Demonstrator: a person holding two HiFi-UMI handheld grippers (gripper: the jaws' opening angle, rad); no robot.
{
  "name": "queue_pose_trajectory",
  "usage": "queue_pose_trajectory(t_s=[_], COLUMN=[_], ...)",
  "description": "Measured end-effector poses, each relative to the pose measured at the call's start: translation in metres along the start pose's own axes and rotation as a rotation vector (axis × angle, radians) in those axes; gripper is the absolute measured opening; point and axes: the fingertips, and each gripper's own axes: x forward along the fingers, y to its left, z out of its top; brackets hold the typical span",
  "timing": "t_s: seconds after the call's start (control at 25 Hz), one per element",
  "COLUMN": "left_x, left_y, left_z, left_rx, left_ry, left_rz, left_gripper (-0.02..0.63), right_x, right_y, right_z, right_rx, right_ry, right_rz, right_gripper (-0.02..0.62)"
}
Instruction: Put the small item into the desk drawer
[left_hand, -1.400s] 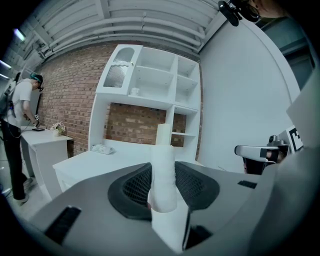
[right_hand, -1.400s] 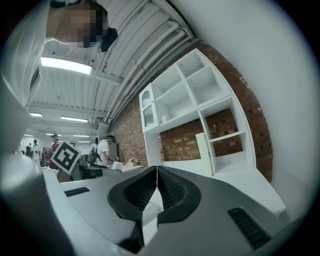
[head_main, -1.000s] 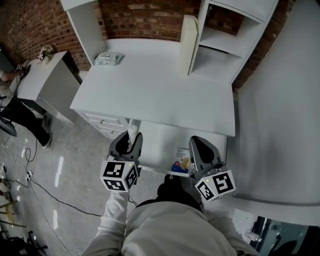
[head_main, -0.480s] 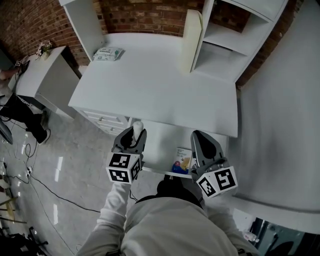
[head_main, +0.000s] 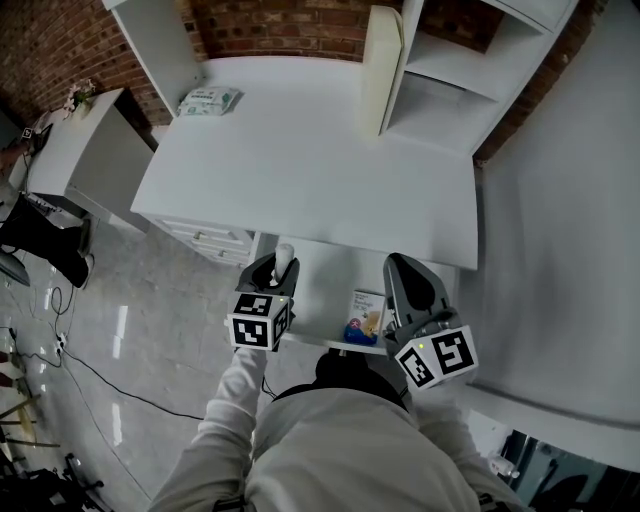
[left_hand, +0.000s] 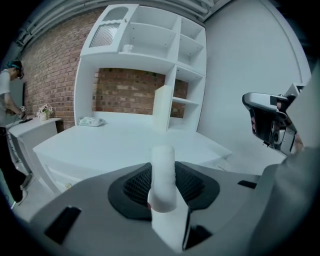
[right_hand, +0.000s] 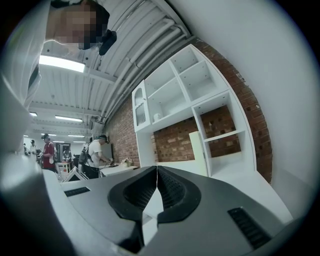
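- Small item (left_hand: 162, 172), a white, round-ended cylinder, is pinched between the fingers (left_hand: 197, 186) of the left gripper (left_hand: 163, 192) and stands up past their tips.
- From the head view, the item (head_main: 284, 252) shows over the left rear part of the open drawer (head_main: 322, 288), close to the front edge of the counter (head_main: 310, 150). Whether it touches the drawer cannot be told.
- Left gripper (head_main: 279, 270) points away from the person and somewhat downward, its marker cube towards the camera.
- Right gripper (head_main: 399, 264) sits over the right side of the drawer. In its own view the right gripper (right_hand: 156, 192) has its fingers (right_hand: 134, 194) pressed together with nothing between them.
- Inside the drawer lie a printed card (head_main: 367, 303) and, just in front of it, a small blue object (head_main: 355, 331), both between the two grippers.
- On the counter, a pack of wipes (head_main: 210, 100) lies at the far left corner and a tall cream board (head_main: 381, 70) stands upright against the white shelf unit (head_main: 470, 60).
- Brick wall (head_main: 280, 30) runs behind the counter, and a white side table (head_main: 70, 160) stands well apart at the left.
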Motion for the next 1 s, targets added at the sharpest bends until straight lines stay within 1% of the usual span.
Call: queue_pose_trajectory(t_s=[0.2, 0.36, 0.8, 0.92, 1.0], left_x=[0.015, 0.031, 0.068, 0.077, 0.081], left_y=[0.004, 0.005, -0.006, 0.001, 0.003], left_z=[-0.015, -0.035, -0.094, -0.117, -0.125], left_rx=[-0.002, 0.001, -0.003, -0.015, -0.03], left_ry=[0.056, 0.116, 0.348, 0.423, 0.465], left_rz=[-0.004, -0.012, -0.064, -0.031, -0.015], left_gripper=[0.149, 0.149, 0.149, 0.149, 0.149], right_x=[0.003, 0.004, 0.002, 0.002, 0.001], right_y=[-0.005, -0.008, -0.017, -0.021, -0.024], right_z=[-0.002, -0.002, -0.005, -0.005, -0.006], right_rx=[0.0, 0.001, 0.007, 0.008, 0.009], right_ry=[0.005, 0.003, 0.017, 0.019, 0.023], right_rz=[-0.008, -0.01, -0.013, -0.012, -0.015], right_gripper=[0.028, 0.028, 0.028, 0.028, 0.028])
